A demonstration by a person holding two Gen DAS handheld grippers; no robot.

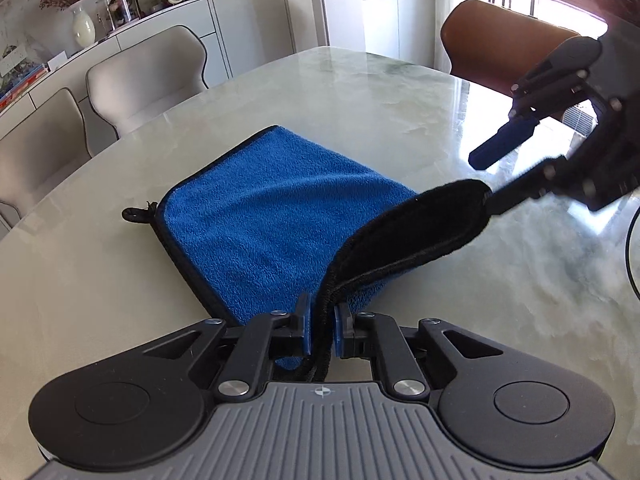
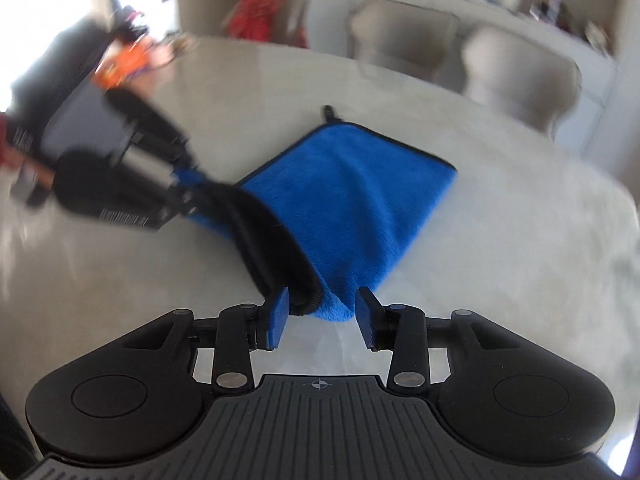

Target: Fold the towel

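Drooping softly, the towel [image 1: 276,204] looks light; left tool [image 1: 320,320] clamps its 6 o'clock hem, right tool [image 2: 322,312] stands apart.

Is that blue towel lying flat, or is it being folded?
Partly folded: most of the blue towel lies on the marble table, while its black-trimmed near edge is lifted, pinched by the left gripper.

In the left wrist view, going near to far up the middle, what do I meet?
left gripper → towel → bare table → white cabinet
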